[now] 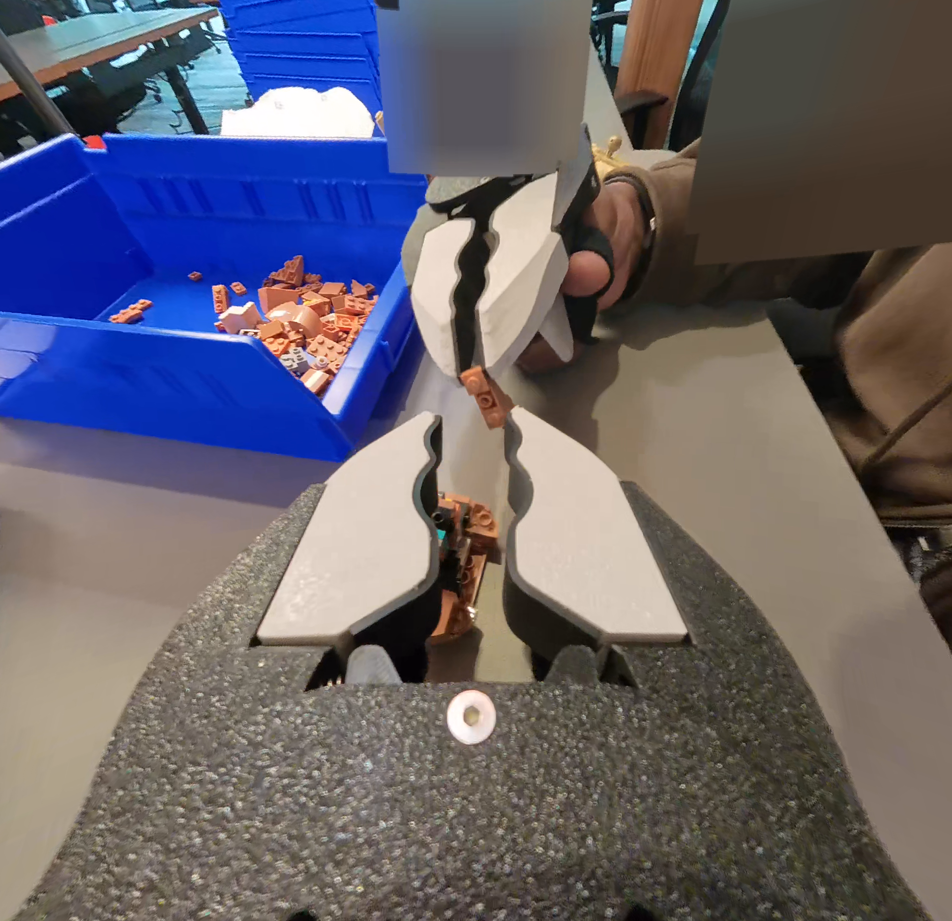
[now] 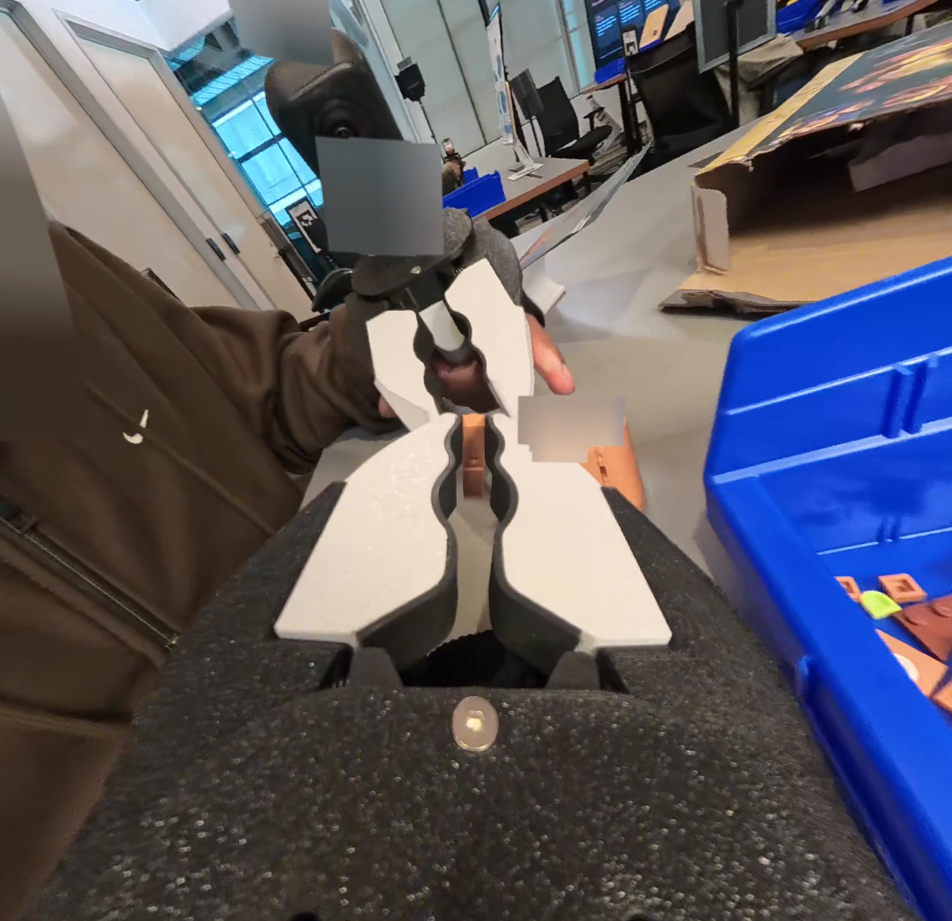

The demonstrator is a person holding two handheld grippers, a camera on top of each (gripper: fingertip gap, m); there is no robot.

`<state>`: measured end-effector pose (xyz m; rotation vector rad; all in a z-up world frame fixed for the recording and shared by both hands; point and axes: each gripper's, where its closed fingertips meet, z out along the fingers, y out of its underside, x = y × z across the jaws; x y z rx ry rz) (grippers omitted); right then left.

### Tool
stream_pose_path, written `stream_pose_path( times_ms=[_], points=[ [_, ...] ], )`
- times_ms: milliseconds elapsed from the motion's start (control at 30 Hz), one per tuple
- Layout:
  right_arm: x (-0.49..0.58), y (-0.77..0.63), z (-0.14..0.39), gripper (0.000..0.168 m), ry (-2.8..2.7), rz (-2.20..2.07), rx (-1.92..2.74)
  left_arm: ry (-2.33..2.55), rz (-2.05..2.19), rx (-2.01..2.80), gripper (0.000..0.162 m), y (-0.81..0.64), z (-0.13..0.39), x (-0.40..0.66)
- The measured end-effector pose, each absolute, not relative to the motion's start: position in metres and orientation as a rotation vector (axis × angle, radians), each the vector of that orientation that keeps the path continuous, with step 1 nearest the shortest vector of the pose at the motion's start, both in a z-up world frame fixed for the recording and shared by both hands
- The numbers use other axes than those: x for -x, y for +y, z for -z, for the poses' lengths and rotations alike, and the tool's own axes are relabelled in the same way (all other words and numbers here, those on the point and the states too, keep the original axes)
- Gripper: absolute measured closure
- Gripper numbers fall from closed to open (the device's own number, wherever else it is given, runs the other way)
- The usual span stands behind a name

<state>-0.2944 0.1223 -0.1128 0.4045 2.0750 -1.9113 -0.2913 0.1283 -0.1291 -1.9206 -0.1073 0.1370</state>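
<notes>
Both claws meet over the grey counter (image 1: 695, 432), tip to tip. Right claw (image 1: 471, 373), seen from the left wrist view, is clamped on one end of a small brown studded plate (image 1: 487, 399); the plate hangs tilted from its tips, and its lower end reaches the tip of the left claw's right finger, just touching or nearly so. Left claw (image 1: 474, 422) stands parted, its fingers spread with the counter showing between them, gripping nothing at the tips. Down in the gap behind those tips sits a small brown and black brick assembly (image 1: 463, 546); whether it rests on the counter or against the fingers cannot be told.

From the right wrist view the same plate shows as a brown piece (image 2: 474, 455) pinched between the right claw's (image 2: 474, 422) near-shut tips, with the left claw (image 2: 453, 407) opposite, held by a gloved hand (image 2: 546, 365).

Left of the claws stands a blue bin (image 1: 170, 381) on the counter, holding a loose heap of brown bricks (image 1: 304, 319) gathered in its right near corner, a few strays further left. More blue bins (image 1: 304, 46) stack up behind it. A torn cardboard box (image 2: 803, 216) lies flat on the far counter.
</notes>
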Motion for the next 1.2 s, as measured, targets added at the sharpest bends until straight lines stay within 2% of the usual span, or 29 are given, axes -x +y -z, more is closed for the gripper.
stream_pose_path(
  times_ms=[200, 267, 300, 400, 533, 633, 967, 1067, 1200],
  points=[
    [0.291, 0.114, 0.113, 0.162, 2.048, 1.886, -0.411, -0.165, 0.022, 1.929, 0.14, 0.132, 0.133, 0.283],
    [0.293, 0.113, 0.113, 0.162, 2.054, 1.891, -0.421, -0.178, 0.015, 1.939, 0.143, 0.132, 0.135, 0.285],
    [0.294, 0.114, 0.113, 0.162, 2.051, 1.898, -0.423, -0.169, 0.027, 1.931, 0.149, 0.132, 0.134, 0.283],
    [0.297, 0.114, 0.108, 0.161, 2.041, 1.94, -0.437, -0.202, 0.041, 1.897, 0.151, 0.132, 0.13, 0.286],
    [0.308, 0.117, 0.105, 0.139, 2.17, 2.056, -0.448, -0.303, 0.066, 1.787, 0.154, 0.126, 0.115, 0.299],
    [0.314, 0.119, 0.103, 0.137, 2.342, 2.171, -0.403, -0.406, 0.152, 1.629, 0.154, 0.118, 0.098, 0.31],
    [0.317, 0.104, 0.084, 0.146, 2.892, 2.525, -0.147, -0.556, 0.394, 1.314, 0.154, 0.115, 0.075, 0.319],
    [0.32, 0.104, 0.081, 0.158, 2.968, 2.555, -0.163, -0.569, 0.414, 1.301, 0.154, 0.116, 0.076, 0.318],
    [0.321, 0.104, 0.082, 0.16, 3.009, 2.543, -0.152, -0.582, 0.445, 1.285, 0.154, 0.116, 0.077, 0.318]
  ],
)
